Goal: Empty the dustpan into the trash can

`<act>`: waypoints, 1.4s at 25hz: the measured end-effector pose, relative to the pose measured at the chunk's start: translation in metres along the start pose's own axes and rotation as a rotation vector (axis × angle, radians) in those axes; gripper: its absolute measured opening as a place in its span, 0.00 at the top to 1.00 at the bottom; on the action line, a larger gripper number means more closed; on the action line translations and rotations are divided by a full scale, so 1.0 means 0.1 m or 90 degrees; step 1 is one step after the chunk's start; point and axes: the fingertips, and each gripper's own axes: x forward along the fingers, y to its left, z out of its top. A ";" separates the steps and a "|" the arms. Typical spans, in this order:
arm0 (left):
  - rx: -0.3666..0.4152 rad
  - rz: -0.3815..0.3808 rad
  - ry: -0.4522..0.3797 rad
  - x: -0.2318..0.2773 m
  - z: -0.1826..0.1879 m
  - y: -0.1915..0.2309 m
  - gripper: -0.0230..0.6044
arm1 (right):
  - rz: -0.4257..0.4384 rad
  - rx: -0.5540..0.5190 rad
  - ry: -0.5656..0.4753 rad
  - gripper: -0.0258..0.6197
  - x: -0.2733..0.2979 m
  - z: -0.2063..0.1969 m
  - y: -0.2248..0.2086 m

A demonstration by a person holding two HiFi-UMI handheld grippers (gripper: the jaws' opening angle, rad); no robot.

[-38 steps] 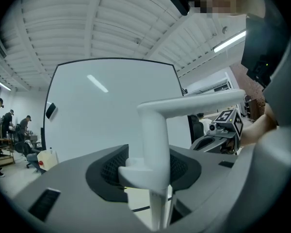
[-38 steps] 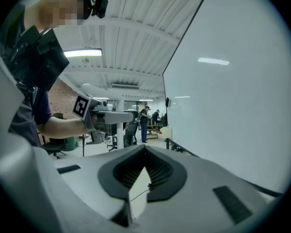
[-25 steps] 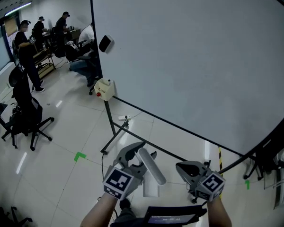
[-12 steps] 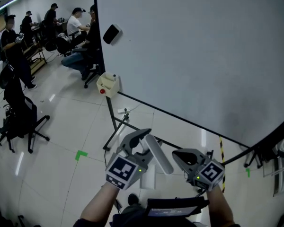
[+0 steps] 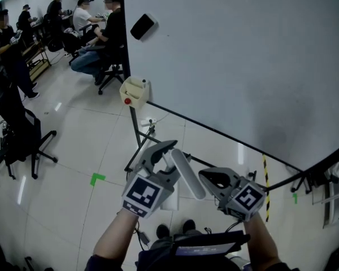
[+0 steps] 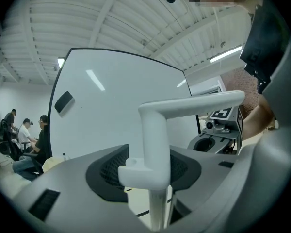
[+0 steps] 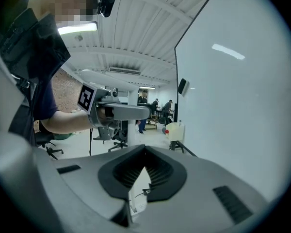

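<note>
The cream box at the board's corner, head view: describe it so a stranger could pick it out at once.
Find the big white board filling the upper right. Follow its black left edge down to the lower corner, above the stand's leg: the cream box sits there. Unlike the flat black block higher on the board, it is pale, bulky and carries a small red dot.

The floor (image 5: 62, 208) is pale, glossy tile. The whiteboard's black legs (image 5: 135, 130) and 1 black office chair (image 5: 18, 135) stand on it, and 1 green tape corner (image 5: 97, 178) is stuck between them.
</note>
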 end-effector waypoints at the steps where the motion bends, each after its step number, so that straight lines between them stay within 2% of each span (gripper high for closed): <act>1: 0.001 0.004 -0.001 0.00 0.00 0.06 0.66 | 0.005 0.003 -0.003 0.94 0.05 0.02 0.00; 7: -0.004 0.032 -0.004 0.07 -0.07 0.36 0.66 | 0.030 0.009 -0.018 0.94 0.31 0.07 -0.11; 13: -0.020 0.059 0.007 0.24 -0.13 0.58 0.66 | 0.063 0.033 -0.049 0.94 0.48 0.12 -0.41; 16: -0.019 0.071 0.012 0.37 -0.15 0.70 0.66 | 0.074 0.016 -0.048 0.94 0.58 0.11 -0.58; 20: -0.025 0.083 0.030 0.56 -0.26 0.77 0.66 | 0.088 -0.008 -0.036 0.94 0.70 -0.01 -0.78; 25: -0.031 0.123 0.051 0.73 -0.37 0.93 0.66 | 0.122 0.024 -0.059 0.94 0.78 -0.02 -1.07; 29: -0.045 0.147 0.057 0.87 -0.34 1.00 0.66 | 0.127 0.018 -0.056 0.94 0.79 -0.06 -1.28; 35: -0.033 0.157 0.065 1.00 -0.31 1.05 0.66 | 0.157 0.027 -0.069 0.94 0.81 -0.03 -1.38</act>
